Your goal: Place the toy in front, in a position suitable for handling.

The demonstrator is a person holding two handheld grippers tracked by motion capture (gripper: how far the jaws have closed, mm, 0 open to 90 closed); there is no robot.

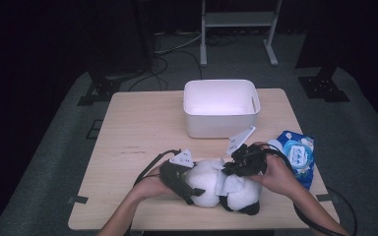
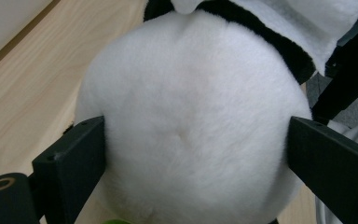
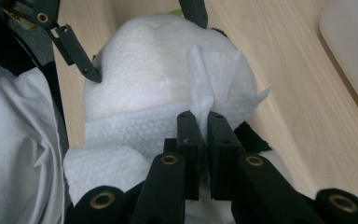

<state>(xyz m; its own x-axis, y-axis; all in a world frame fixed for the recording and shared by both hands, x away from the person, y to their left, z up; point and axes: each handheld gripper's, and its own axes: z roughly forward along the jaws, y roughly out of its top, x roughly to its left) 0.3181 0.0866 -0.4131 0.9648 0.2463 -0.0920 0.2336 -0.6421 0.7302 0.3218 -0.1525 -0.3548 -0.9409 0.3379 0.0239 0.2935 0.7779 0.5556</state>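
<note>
- Near the front edge of the table (image 1: 128,123), high view: plush panda (image 1: 211,189) lying on its side, well short of the white bin (image 1: 221,108), with the blue wipe pack (image 1: 298,155) just right of it.
- Same view: left gripper (image 1: 177,177) clamped on the panda's white end, right gripper (image 1: 243,164) bearing down on its middle, where a white wipe (image 1: 226,184) lies draped.
- Against the panda, left gripper view: both black jaws spread wide and pressed into the round white fur (image 2: 191,126) on either side, so closed on the toy and holding it steady.
- Over the panda, right gripper view: jaws brought almost together, pinching a raised fold of the wipe (image 3: 205,93); rest of the sheet spread flat across the fur below and ahead of the jaws.
- Judged risk: thin pinch on a single fold, so a hard drag across plush could tear the sheet or pull it free of the jaws.
- Judged risk: soft, round body under the left jaws could squirm or roll out under sideways wiping force, sliding toward the table's front edge.
- Judged risk: wipe bunching instead of gliding, leaving the jaw tips rubbing fur directly.
</note>
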